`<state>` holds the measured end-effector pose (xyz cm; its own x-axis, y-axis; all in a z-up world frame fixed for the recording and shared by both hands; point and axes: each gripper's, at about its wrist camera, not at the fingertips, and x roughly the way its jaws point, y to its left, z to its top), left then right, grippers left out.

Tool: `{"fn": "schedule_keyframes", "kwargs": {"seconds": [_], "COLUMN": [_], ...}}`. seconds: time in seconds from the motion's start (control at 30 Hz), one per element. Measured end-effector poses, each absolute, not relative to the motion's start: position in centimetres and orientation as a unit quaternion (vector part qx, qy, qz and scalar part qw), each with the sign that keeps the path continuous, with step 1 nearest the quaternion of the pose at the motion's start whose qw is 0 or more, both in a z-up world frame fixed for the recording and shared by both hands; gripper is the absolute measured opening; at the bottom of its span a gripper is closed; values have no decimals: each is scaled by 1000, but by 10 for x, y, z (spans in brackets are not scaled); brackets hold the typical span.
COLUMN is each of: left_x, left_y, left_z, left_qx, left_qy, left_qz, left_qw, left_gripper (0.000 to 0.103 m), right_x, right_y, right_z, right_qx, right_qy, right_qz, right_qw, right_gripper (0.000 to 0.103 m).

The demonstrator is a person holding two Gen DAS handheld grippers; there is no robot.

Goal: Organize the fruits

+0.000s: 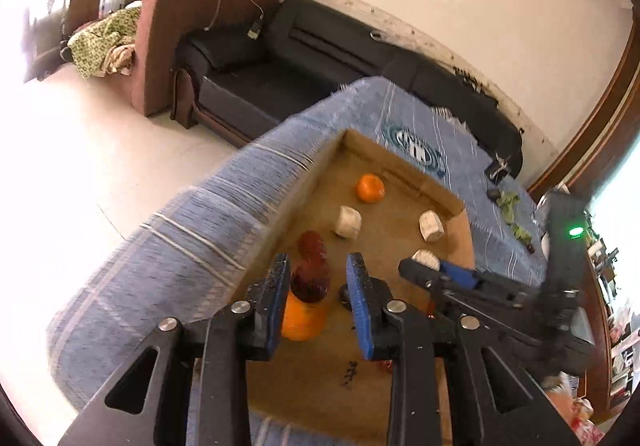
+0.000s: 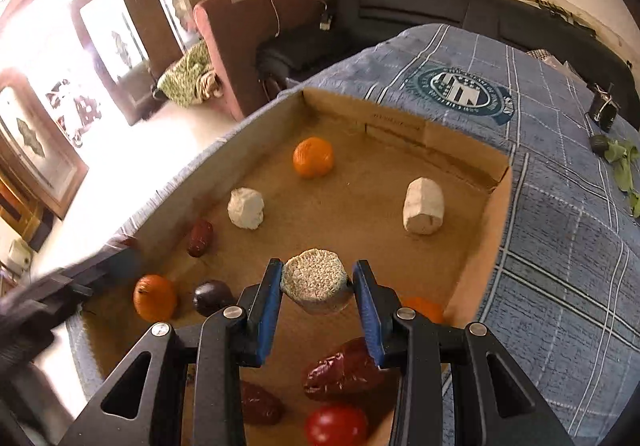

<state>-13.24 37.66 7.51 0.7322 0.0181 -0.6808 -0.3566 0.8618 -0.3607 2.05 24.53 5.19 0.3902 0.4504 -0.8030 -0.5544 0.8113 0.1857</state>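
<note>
A shallow cardboard box (image 2: 480,150) on a blue checked cloth holds fruits. My right gripper (image 2: 316,288) is shut on a pale round chunk (image 2: 314,282) and holds it above the box floor. My left gripper (image 1: 318,286) holds a dark red date (image 1: 310,280) between its pads, over an orange (image 1: 302,320); the right pad stands slightly apart from it. In the box lie oranges (image 2: 313,157) (image 2: 155,297), two white chunks (image 2: 246,208) (image 2: 423,206), red dates (image 2: 200,233) (image 2: 344,372), a dark plum (image 2: 212,296) and a red tomato (image 2: 336,426).
The box wall (image 1: 280,214) rises on the left. The right gripper shows in the left wrist view (image 1: 460,278). A black sofa (image 1: 280,58) and brown armchair (image 1: 172,30) stand beyond the table. Green leaves and small dark items (image 2: 616,158) lie on the cloth at right.
</note>
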Motion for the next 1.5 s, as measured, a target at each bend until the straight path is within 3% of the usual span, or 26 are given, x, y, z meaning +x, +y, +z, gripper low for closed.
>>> {"fn": "schedule_keyframes", "kwargs": {"seconds": [0.1,0.43,0.57,0.67,0.8,0.87,0.97,1.4,1.5], "left_x": [-150,-183,-182,-181,-180,-179,-177,-162,-150], "left_y": [389,406,397,390,379,375,373,333,313], "left_z": [87,117,122,125,127,128,128,117,111], "left_qx": [-241,-247,-234,-228,-203,-194,-196,-143,-139], "left_qy": [336,289,287,287,285,284,287,305,312], "left_qz": [122,166,171,172,207,227,220,245,222], "left_qw": [902,910,913,914,914,911,911,909,913], "left_gripper": [45,58,62,65,86,89,90,90,90], "right_x": [21,10,-2,-10,-20,-27,-36,-60,-74], "right_y": [249,246,226,215,203,196,189,158,139], "right_z": [47,55,75,83,87,89,89,84,91], "right_qx": [-50,-52,-25,-13,-11,-14,-20,-9,-13], "right_qy": [474,457,423,410,403,397,386,383,363], "right_qz": [305,311,301,294,283,276,262,226,205], "right_qw": [824,832,854,863,870,875,884,896,909], "right_gripper": [40,41,57,59,61,64,72,72,78]}}
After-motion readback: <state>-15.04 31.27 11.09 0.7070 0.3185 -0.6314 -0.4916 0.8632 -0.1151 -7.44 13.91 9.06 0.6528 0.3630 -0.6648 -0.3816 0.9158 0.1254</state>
